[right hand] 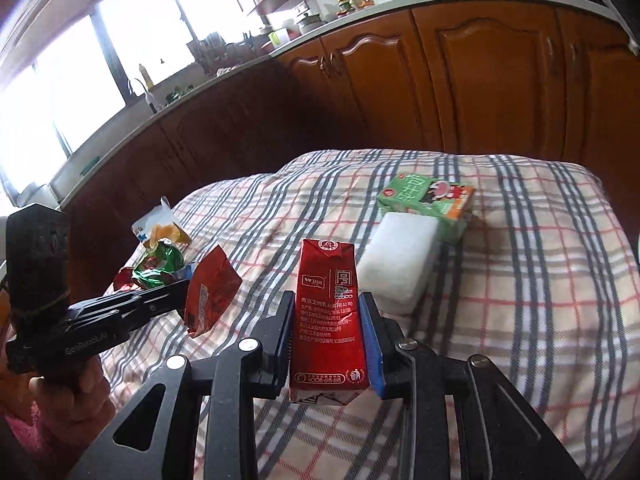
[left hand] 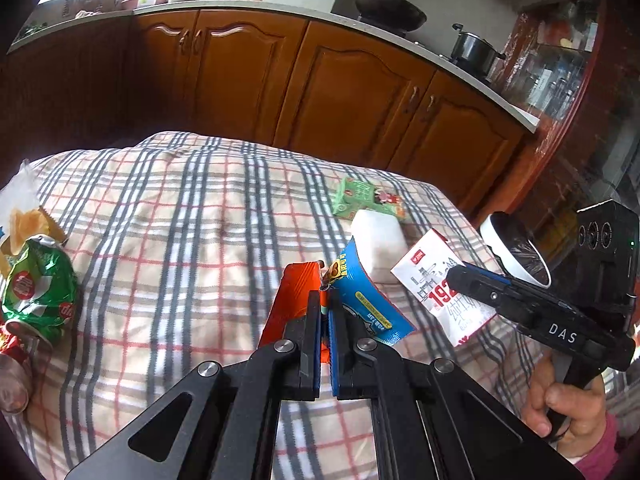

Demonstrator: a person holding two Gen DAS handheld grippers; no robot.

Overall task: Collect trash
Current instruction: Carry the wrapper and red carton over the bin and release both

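The left gripper (left hand: pixel 325 308) is pressed together on a flat snack wrapper (left hand: pixel 362 300), blue on one face and orange-red on the other; the wrapper stands up between the two fingers and sticks out past their tips. From the right wrist view the same wrapper (right hand: pixel 210 290) shows its red side, held above the checked cloth (left hand: pixel 180 220) that covers the worktop.

The right gripper (right hand: pixel 326 332) pinches a red milk carton (right hand: pixel 328 320) from both sides. The carton is upright between the fingers, and its top is above the fingertips. In the left wrist view this carton (left hand: pixel 440 280) shows a white face with red print, lifted off the cloth just in front of a white bin (left hand: pixel 516 252) at the edge of the worktop.

More trash lies on the cloth: a green crumpled bag (left hand: pixel 38 292) with other wrappers at the left side, and a green juice box (right hand: pixel 430 200) touching a white block (right hand: pixel 396 264) farther ahead, both well apart from the left gripper.
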